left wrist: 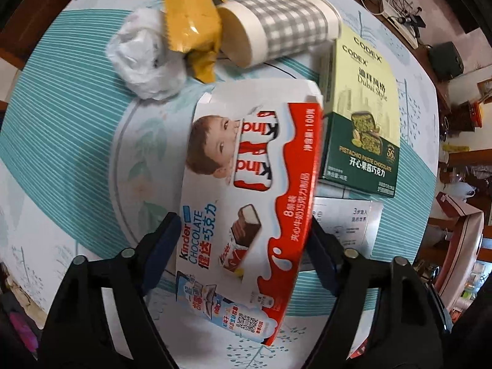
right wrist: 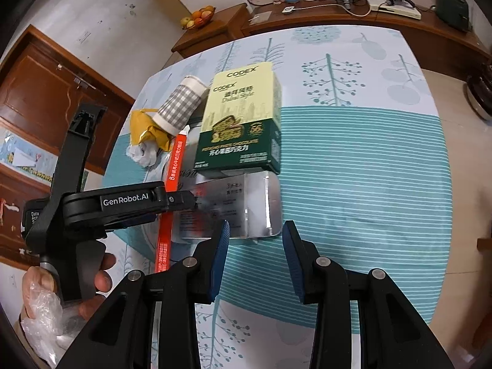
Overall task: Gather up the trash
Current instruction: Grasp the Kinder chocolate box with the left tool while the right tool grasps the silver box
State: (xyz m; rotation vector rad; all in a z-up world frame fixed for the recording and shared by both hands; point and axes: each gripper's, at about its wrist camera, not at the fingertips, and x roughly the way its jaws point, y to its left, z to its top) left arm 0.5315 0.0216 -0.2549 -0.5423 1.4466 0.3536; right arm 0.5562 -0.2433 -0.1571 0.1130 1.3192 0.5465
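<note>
The Kinder box (left wrist: 246,190) is held between the fingers of the left gripper (left wrist: 243,255), whose jaws are closed onto its two long edges; it appears to be lifted off the table (left wrist: 61,141) and tilted, though contact at its far end cannot be ruled out. The right gripper (right wrist: 255,261) is held with its jaws wide apart and nothing between them.

Taking the Kinder box as landmark: a green chocolate box (left wrist: 359,117) lies just to its right, a silvery flat package (left wrist: 347,224) is seen beneath and beside its right edge, a checked paper cup (left wrist: 276,30) lies on its side beyond it, and a yellow wrapper (left wrist: 190,27) and a crumpled white wad (left wrist: 147,55) are found beyond it to the left.

The hold is judged risky: the empty carton could buckle or twist out if squeezed across its thin sides, and the cup could be set rolling if it were brushed.
</note>
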